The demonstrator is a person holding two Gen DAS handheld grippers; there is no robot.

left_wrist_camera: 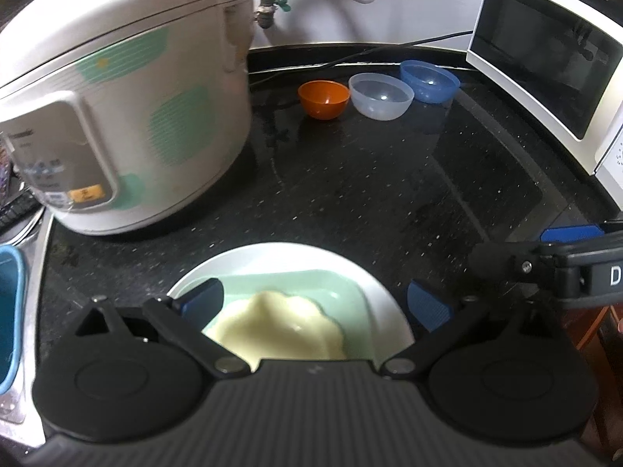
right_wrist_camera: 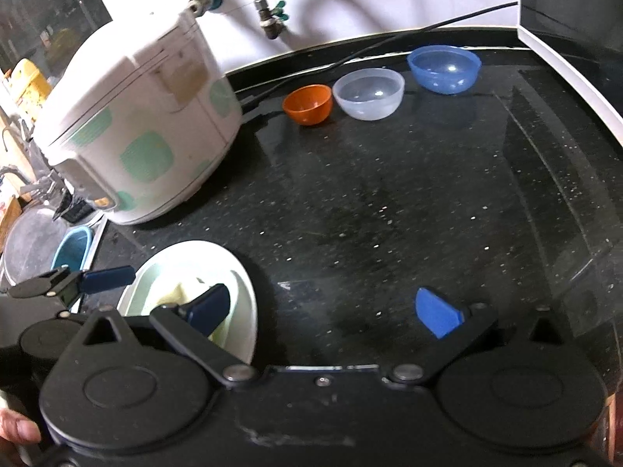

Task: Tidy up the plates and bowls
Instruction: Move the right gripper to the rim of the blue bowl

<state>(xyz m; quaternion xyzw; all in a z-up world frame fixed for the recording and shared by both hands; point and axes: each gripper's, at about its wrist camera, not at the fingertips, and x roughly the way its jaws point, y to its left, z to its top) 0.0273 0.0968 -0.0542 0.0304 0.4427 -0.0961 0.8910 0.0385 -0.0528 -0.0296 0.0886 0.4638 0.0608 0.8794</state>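
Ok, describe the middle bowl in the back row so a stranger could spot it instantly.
Start at the white rice cooker on the black counter. To its right, near the wall, stand three bowls in a row. Yours is the clear bowl, between the smaller orange bowl and the blue bowl.

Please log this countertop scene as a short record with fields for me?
surface: black speckled stone counter
bowls: small orange plastic bowl, clear plastic bowl, blue plastic bowl, in a row by the wall
plates: round white plate under pale green dish and cream scalloped dish
left tongs: open
right tongs: open
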